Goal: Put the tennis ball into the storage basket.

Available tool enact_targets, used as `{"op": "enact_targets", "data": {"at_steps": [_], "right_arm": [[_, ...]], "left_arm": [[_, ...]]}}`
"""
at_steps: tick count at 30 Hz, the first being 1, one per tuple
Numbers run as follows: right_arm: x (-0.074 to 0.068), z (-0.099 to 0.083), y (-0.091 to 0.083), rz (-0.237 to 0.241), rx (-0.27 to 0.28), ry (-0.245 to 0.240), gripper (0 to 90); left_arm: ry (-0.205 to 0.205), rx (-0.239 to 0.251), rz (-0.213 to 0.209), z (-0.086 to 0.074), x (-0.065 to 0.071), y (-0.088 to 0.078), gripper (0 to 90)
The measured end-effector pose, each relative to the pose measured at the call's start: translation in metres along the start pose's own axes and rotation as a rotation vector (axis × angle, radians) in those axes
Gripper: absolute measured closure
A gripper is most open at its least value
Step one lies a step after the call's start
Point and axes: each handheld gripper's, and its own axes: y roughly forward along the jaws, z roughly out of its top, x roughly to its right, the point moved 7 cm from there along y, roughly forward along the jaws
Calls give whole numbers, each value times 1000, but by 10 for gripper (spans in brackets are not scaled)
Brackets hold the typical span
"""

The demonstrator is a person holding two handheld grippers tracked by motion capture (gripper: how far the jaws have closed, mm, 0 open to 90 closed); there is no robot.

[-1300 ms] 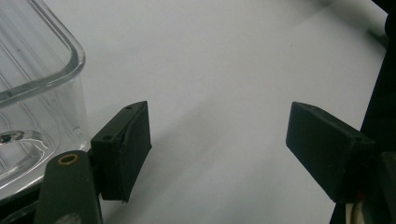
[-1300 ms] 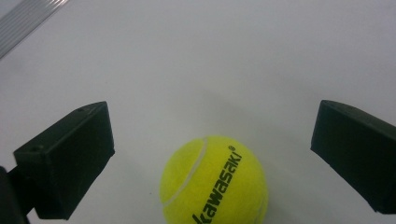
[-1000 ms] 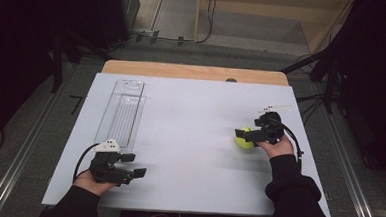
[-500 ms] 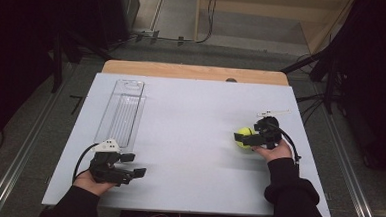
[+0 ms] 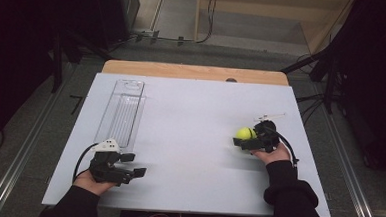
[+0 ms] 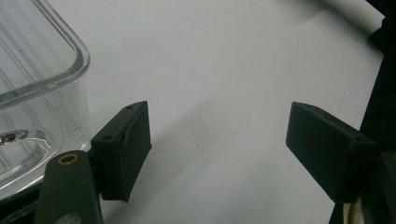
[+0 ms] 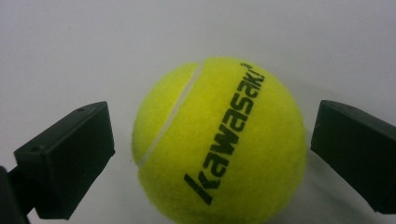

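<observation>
High view records the right tool (image 5: 252, 140) closer to the person than a second ago, drawn back along the right side of the white surface (image 5: 195, 118), with the tennis ball (image 5: 245, 133) at its tips; the ball has travelled with it, so the approach has become a bracketing of the ball. Right gripper view confirms the position: the tennis ball (image 7: 219, 140) sits on the surface between the two black jaws, which stand spread to either side with a visible gap at each flank, so this tool is released and not yet bearing on the ball. Judgement: the grasp is lined up but not made; closing the jaws is the step in hand. The right forearm enters from the lower right, hand low at the surface, tool pointing left across it. The left tool (image 5: 128, 167) is unchanged, resting near the front left corner, just in front of the near end of the clear plastic tray (image 5: 123, 110). Left gripper view shows its jaws wide apart over bare surface, released, holding nothing, with the tray's corner (image 6: 42, 88) beside one jaw.
</observation>
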Motion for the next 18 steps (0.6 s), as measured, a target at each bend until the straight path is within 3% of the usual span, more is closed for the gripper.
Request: {"op": "enact_targets", "data": {"at_steps": [1,2,3,18], "right_arm": [[0,0,0,0,0,0,0],[0,-2,0,-1,-5,-10,153],[1,-2,-1,-3,6,-20,220],[-1,0,-6,19,9,-48,242]], "left_arm": [[-1,0,0,0,0,0,225],[0,0,0,0,0,0,225],[1,0,0,0,0,0,225],[0,-1,2,0,0,0,225]]}}
